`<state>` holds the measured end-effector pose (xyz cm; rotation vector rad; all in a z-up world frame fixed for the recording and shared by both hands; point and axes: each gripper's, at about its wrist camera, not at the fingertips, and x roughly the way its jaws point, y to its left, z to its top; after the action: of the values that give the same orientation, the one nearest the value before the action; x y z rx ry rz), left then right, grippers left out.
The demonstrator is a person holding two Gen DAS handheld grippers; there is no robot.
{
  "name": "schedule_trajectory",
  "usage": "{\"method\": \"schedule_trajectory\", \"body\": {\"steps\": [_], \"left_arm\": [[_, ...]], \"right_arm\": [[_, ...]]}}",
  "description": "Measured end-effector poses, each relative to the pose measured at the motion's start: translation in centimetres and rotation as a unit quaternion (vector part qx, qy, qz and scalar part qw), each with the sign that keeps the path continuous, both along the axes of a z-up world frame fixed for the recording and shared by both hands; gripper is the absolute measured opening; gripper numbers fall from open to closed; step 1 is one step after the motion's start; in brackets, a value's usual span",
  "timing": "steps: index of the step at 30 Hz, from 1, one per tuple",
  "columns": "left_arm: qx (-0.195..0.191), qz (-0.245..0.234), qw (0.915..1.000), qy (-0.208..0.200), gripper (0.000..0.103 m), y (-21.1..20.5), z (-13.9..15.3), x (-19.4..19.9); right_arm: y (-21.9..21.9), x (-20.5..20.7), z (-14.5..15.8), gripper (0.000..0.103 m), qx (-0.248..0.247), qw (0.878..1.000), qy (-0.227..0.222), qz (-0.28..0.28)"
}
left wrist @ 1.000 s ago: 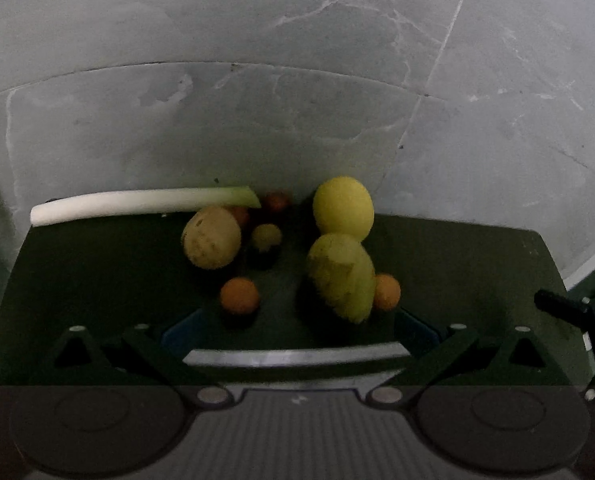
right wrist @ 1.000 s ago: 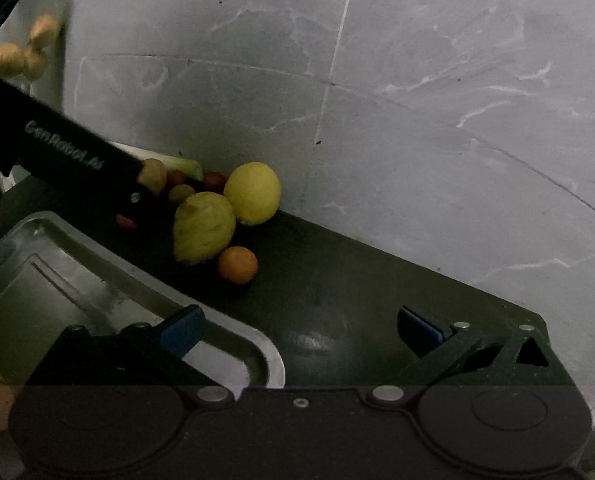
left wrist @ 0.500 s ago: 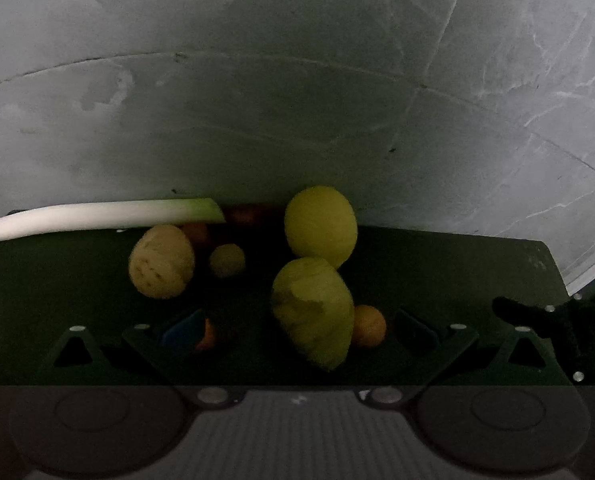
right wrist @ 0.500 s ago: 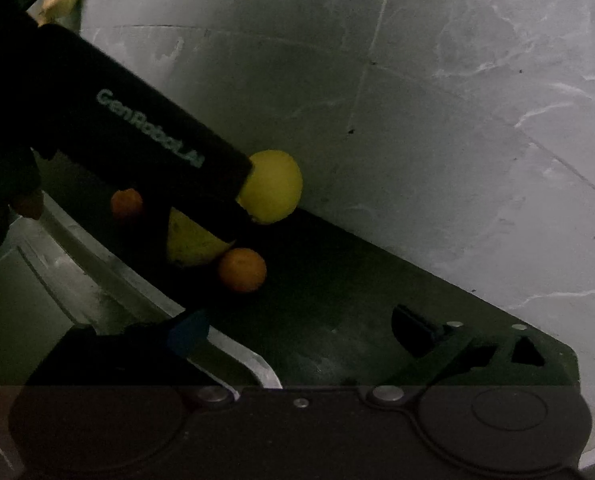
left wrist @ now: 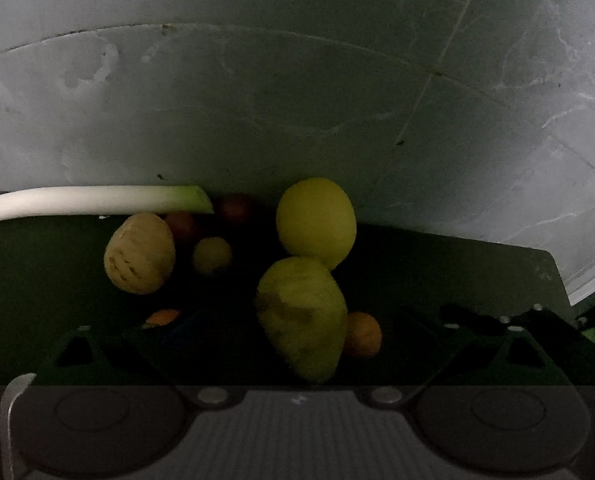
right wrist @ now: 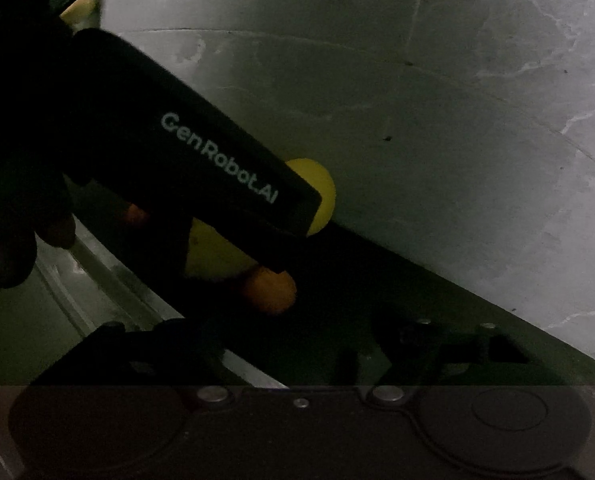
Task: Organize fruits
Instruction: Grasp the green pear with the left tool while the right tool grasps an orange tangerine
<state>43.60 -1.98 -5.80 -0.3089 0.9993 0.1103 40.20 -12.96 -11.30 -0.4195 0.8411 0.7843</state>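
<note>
Left gripper [left wrist: 297,332], low over the dark surface [left wrist: 437,264], jaws spread wide around the yellow-green pear [left wrist: 301,316], not clamped. Round yellow fruit [left wrist: 316,222] just behind; orange [left wrist: 361,334] beside. Right gripper [right wrist: 293,344] jaws open, near the metal tray [right wrist: 97,280].

left gripper [left wrist: 297,332]: fingers spread wide, low | right gripper [right wrist: 281,344]: fingers apart
</note>
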Motion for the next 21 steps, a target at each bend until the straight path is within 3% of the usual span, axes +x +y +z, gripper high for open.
{"method": "schedule_trajectory", "body": {"steps": [11,15,21], "left_arm": [[-0.029,0.009,0.9995,-0.002,0.073,0.6,-0.3,0.2],[-0.038,0.021,0.9990,0.015,0.059,0.9,-0.7,0.4],[-0.056,0.031,0.9978,0.018,0.057,1.4,-1.0,0.5]], "right_arm": [[0.3,0.5,-0.6,0.055,0.011,1.000,0.018,0.005],[0.7,0.9,-0.5,0.048,0.015,1.000,0.020,0.009],[-0.4,1.0,-0.2,0.040,0.018,0.999,0.022,0.017]]}}
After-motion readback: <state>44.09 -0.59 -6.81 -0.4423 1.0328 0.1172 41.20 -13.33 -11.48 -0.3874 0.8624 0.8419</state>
